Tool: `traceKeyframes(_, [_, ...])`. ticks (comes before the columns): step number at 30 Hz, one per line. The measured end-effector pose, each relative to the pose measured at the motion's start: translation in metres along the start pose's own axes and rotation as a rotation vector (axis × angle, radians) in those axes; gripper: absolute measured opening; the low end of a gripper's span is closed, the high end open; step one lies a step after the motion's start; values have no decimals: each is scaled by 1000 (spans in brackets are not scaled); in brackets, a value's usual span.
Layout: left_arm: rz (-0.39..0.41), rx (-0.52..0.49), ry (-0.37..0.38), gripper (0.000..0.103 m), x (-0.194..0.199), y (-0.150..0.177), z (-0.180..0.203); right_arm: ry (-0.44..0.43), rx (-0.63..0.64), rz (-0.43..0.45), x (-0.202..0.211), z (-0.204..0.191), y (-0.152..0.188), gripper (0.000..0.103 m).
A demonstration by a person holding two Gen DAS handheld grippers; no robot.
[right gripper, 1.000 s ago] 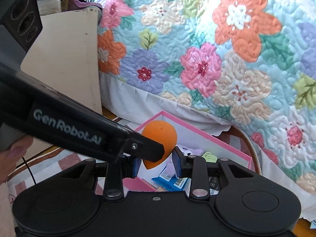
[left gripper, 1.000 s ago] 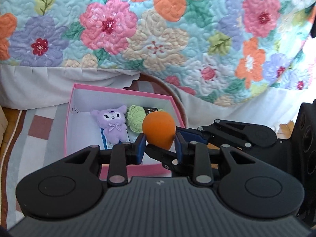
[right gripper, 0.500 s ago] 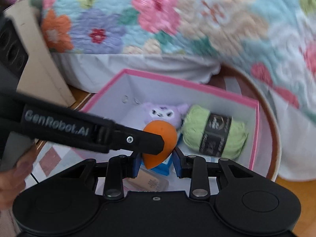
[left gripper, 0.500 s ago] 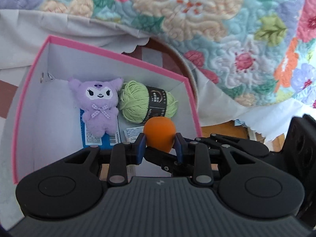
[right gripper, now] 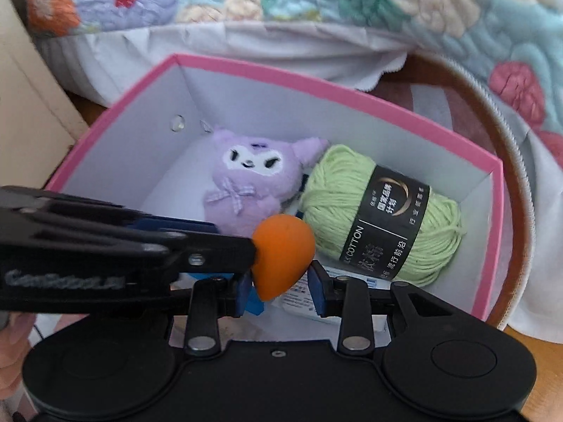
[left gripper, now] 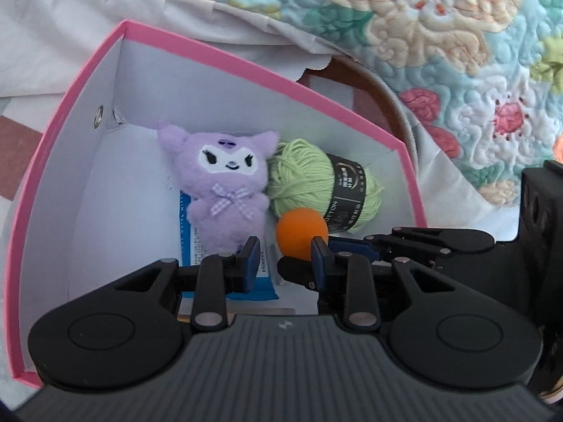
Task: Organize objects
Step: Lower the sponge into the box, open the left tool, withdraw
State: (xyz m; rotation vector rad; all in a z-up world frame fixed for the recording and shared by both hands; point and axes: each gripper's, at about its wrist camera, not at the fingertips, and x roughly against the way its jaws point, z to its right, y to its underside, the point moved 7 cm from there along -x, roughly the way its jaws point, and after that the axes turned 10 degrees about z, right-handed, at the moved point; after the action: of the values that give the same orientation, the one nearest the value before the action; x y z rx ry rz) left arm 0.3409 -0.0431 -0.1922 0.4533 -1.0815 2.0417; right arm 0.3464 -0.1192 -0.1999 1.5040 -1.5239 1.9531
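An orange egg-shaped sponge (right gripper: 283, 256) hangs just above the floor of a pink-rimmed white box (right gripper: 316, 84), between the pads of my right gripper (right gripper: 279, 281). Its jaws are opening but still touch the sponge. My left gripper (left gripper: 285, 246) has its pads a little apart with nothing pressed between them. The sponge (left gripper: 299, 232) sits just past its right fingertip, and the right gripper's fingers (left gripper: 404, 242) reach in from the right. A purple plush (left gripper: 221, 183), green yarn (left gripper: 306, 172) and a blue packet (left gripper: 186, 239) lie in the box (left gripper: 246, 66).
A flowered quilt (left gripper: 440, 17) and its white skirt (left gripper: 52, 52) hang over the far side of the box. A beige panel (right gripper: 28, 105) stands at the left. A round brown rug edge (right gripper: 520, 211) curves right of the box. The box's left half has bare floor.
Both grippers came down toward the box, whose contents now look larger. In the left wrist view the sponge slid from the middle of the gap to the right fingertip.
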Motion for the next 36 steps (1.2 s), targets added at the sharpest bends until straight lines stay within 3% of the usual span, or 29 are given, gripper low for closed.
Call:
traceKeyframes(7, [0,-2,0,29,-3,1,-3,2,82,3,2,-13,6,40])
traceKeyframes(10, [3,-5,-6,29,-2,1,-3,15,91,3,2,-13,7,49])
traceKeyframes(18, [-6,-46,-54,29,8,-5,-1,16,72,68,29,-10,11,58])
traceKeyframes(24, [-23,-74,-85,32,22,-4,4,8,75,99,42,-14,20,59])
traceKeyframes(31, [-25,-129,-120,37,51,-6,17,-24,44,165,75,-23,20,59])
traceKeyframes(36, [-18,-201,-137,41,84,-12,38,-39,69,231,121,-36,13,60])
